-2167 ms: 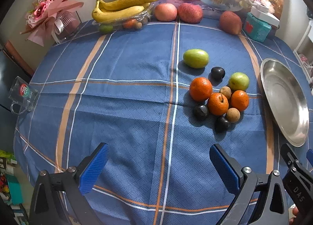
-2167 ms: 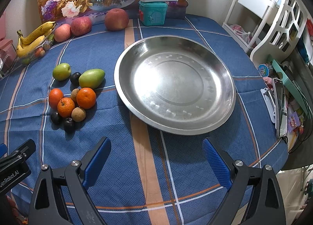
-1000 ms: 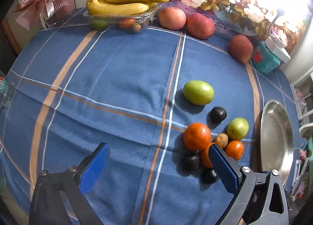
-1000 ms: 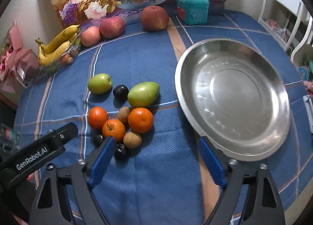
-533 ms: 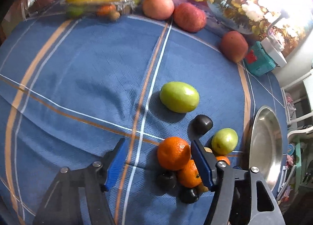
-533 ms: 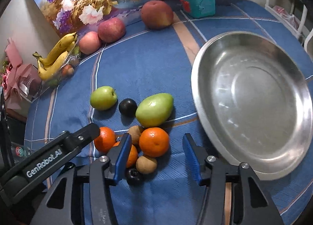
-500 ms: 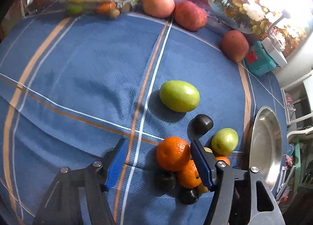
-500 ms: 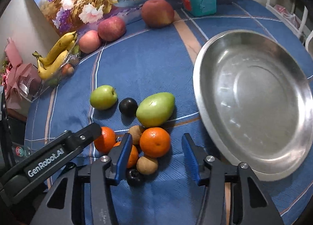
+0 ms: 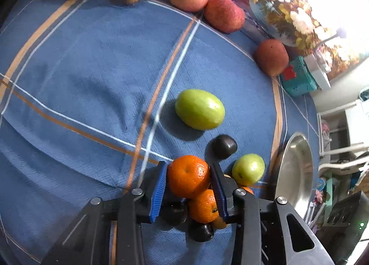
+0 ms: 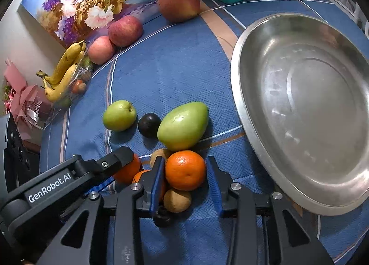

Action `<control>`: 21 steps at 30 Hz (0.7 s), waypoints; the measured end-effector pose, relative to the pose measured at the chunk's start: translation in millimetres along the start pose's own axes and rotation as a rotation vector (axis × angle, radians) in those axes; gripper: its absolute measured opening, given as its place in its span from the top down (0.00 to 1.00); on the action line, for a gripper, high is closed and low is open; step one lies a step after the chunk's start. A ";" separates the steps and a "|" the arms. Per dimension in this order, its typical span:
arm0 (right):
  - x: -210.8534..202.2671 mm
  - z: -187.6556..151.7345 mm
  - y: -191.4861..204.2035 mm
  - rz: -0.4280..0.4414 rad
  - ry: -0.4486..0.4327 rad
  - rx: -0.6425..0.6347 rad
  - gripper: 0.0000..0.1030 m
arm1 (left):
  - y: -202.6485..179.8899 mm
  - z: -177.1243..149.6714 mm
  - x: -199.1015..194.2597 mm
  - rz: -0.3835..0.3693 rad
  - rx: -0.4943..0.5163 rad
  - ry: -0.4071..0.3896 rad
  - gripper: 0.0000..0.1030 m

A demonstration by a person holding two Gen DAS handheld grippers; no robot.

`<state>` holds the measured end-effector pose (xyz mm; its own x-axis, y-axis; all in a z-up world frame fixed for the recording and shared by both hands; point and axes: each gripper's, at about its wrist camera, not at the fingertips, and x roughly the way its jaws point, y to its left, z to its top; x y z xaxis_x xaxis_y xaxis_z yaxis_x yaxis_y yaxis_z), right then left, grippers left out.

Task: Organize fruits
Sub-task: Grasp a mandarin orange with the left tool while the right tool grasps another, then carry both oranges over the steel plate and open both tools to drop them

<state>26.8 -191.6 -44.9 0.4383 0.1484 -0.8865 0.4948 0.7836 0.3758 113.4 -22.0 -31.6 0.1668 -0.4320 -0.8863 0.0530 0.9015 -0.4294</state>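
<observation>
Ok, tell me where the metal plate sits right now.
The metal plate fills the right side of the right wrist view, on the blue tablecloth, just right of the big green fruit and the fruit cluster.

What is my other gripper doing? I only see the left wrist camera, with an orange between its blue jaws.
Observer: The right gripper has its jaws either side of a second orange, with slim gaps showing.
Operator: Is any fruit in the plate?
Observer: No. The metal plate shows only bare steel inside.
Operator: What is past the bananas?
Observer: A pink bouquet sits beside the bananas, outside your picture.
</observation>
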 end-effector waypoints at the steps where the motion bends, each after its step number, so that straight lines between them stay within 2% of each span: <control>1: -0.4 0.1 -1.2 0.007 -0.001 0.009 0.63 | 0.8 1.7 -3.9 -0.002 -0.008 -0.015 0.61; 7: -10.4 2.1 -1.6 0.038 -0.022 0.022 0.63 | 9.6 8.7 -29.4 0.018 -0.049 -0.109 0.61; 12: -19.2 4.6 3.7 0.052 -0.042 0.016 0.63 | 13.0 15.1 -41.6 0.020 -0.062 -0.149 0.61; 17: -37.2 7.3 1.7 0.023 -0.083 -0.002 0.63 | 14.9 15.9 -53.0 0.010 -0.062 -0.173 0.61; 21: -49.8 10.7 -6.6 -0.049 -0.119 0.007 0.63 | 7.5 13.6 -58.5 0.005 -0.050 -0.185 0.61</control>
<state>9.7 -210.6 -0.3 0.4990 0.0370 -0.8658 0.5229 0.7839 0.3348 117.5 10.4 19.4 0.3457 -0.4116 -0.8433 0.0040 0.8993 -0.4373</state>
